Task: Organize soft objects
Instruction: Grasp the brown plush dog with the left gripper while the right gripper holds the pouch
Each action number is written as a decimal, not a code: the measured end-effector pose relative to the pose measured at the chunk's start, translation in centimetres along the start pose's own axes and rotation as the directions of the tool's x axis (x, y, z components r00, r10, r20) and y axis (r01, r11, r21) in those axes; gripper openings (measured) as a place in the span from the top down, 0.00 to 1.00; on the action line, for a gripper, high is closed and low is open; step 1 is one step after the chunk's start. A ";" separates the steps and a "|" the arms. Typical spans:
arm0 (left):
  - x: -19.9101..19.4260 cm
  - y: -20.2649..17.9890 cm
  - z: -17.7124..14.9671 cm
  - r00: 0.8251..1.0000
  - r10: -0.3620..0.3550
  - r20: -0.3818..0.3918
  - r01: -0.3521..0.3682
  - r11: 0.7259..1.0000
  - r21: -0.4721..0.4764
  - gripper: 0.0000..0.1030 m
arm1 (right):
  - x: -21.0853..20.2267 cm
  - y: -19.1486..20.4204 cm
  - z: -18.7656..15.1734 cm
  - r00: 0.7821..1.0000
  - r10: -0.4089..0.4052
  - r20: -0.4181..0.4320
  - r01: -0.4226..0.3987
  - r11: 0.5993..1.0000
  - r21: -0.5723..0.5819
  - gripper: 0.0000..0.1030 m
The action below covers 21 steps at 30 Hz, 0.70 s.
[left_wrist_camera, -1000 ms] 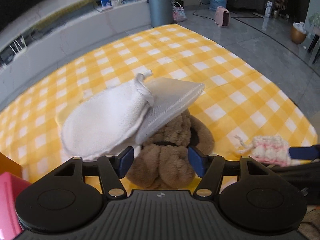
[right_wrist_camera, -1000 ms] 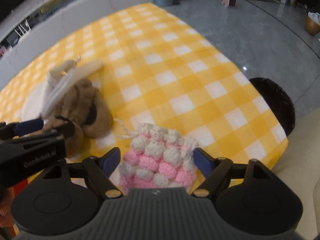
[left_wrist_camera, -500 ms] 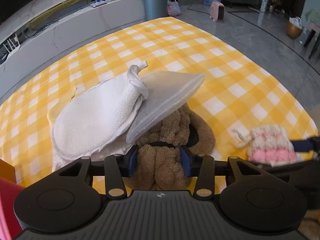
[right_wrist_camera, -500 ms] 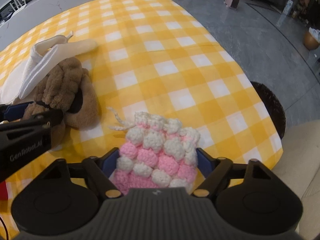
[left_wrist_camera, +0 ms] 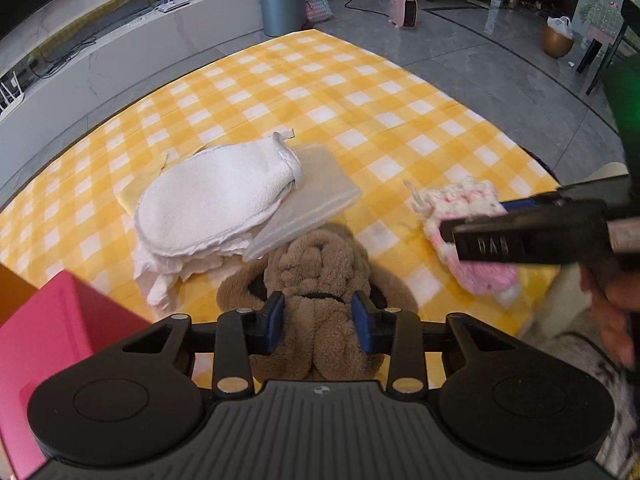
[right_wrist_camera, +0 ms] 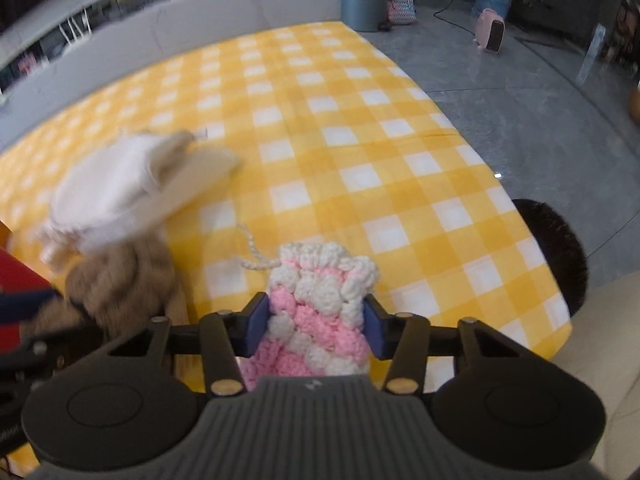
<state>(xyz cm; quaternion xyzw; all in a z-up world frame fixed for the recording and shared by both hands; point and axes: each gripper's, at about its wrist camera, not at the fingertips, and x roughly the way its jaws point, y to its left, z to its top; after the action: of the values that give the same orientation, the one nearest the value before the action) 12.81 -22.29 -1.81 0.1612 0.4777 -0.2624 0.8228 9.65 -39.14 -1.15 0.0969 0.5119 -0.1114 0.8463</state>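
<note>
My left gripper [left_wrist_camera: 319, 317] is shut on a brown plush toy [left_wrist_camera: 320, 264] near the front of the yellow checked cloth [left_wrist_camera: 320, 92]. A white terry mitt [left_wrist_camera: 216, 196] and a pale folded mesh cloth [left_wrist_camera: 312, 204] lie partly on the plush. My right gripper [right_wrist_camera: 316, 322] is shut on a pink and white crocheted pouch [right_wrist_camera: 320, 300] with a cord, held above the cloth. The pouch [left_wrist_camera: 460, 208] and the right gripper's arm also show in the left wrist view. The plush [right_wrist_camera: 120, 284] and mitt [right_wrist_camera: 116, 188] show blurred in the right wrist view.
A pink box [left_wrist_camera: 48, 344] stands at the front left, beside an orange edge. The table's right edge drops to a grey floor, with a dark round stool [right_wrist_camera: 556, 248] below. A grey bin [left_wrist_camera: 280, 0] and a low white bench stand beyond the table.
Both grippers have closed: the left on the plush, the right on the pouch. Both have pulled back and up, and the mitt and mesh cloth now slide off the plush.
</note>
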 end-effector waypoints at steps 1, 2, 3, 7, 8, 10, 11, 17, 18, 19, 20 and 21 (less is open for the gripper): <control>-0.5 0.0 -0.3 1.000 -0.010 0.000 0.010 1.000 0.001 0.70 | -0.1 -0.1 0.0 1.000 0.008 0.004 -0.008 1.000 0.009 0.53; -0.8 0.1 -0.6 1.000 -0.028 0.000 0.028 1.000 0.002 0.73 | -0.2 -0.2 0.0 1.000 0.013 0.006 -0.013 1.000 0.013 0.53; -1.1 0.2 -1.2 0.998 -0.061 -0.005 0.061 0.998 0.009 0.75 | -0.3 -0.1 0.0 1.000 0.015 0.009 -0.015 1.000 0.015 0.53; -0.2 0.5 -3.3 0.996 -0.067 -0.056 0.069 0.997 0.040 0.79 | -0.4 0.2 0.1 1.000 0.018 0.016 -0.019 1.000 0.008 0.53; 0.3 0.5 -3.6 0.997 -0.049 -0.064 0.052 0.998 0.042 0.79 | -0.4 0.3 0.1 1.000 0.016 0.015 -0.016 1.000 0.003 0.53; 0.3 0.8 -4.0 0.996 -0.071 -0.046 0.073 0.996 0.043 0.75 | -0.4 0.4 0.1 1.000 0.013 0.017 -0.013 1.000 -0.001 0.53; 0.2 0.8 -3.9 0.995 -0.090 -0.045 0.093 0.994 0.050 0.73 | -0.4 0.3 0.0 1.000 0.012 0.017 -0.012 1.000 -0.002 0.53; 0.8 0.1 -3.0 0.996 -0.087 -0.025 0.088 0.994 0.061 0.17 | -0.2 0.5 0.0 1.000 -0.019 0.009 0.019 1.000 -0.014 0.52; 1.3 -0.2 -2.8 0.997 -0.075 -0.033 0.077 0.994 0.074 0.17 | -0.2 0.5 0.0 1.000 -0.017 0.011 0.017 1.000 -0.016 0.52; 1.9 -0.4 -2.6 0.996 -0.067 -0.051 0.071 0.994 0.088 0.17 | -0.2 0.5 0.0 1.000 -0.015 0.012 0.016 1.000 -0.017 0.52; 2.6 -0.6 -2.5 0.996 -0.055 -0.072 0.062 0.994 0.095 0.17 | -0.2 0.5 0.0 1.000 -0.015 0.013 0.015 1.000 -0.017 0.52; 3.2 -0.8 -2.5 0.996 -0.025 -0.083 0.033 0.995 0.098 0.17 | -0.2 0.4 0.0 1.000 -0.014 0.013 0.014 1.000 -0.015 0.52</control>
<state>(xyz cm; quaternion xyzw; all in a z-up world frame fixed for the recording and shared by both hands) 11.92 -22.51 -5.80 0.2052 0.4996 -0.2911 0.7897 9.69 -38.72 -0.95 0.0861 0.5080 -0.1140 0.8494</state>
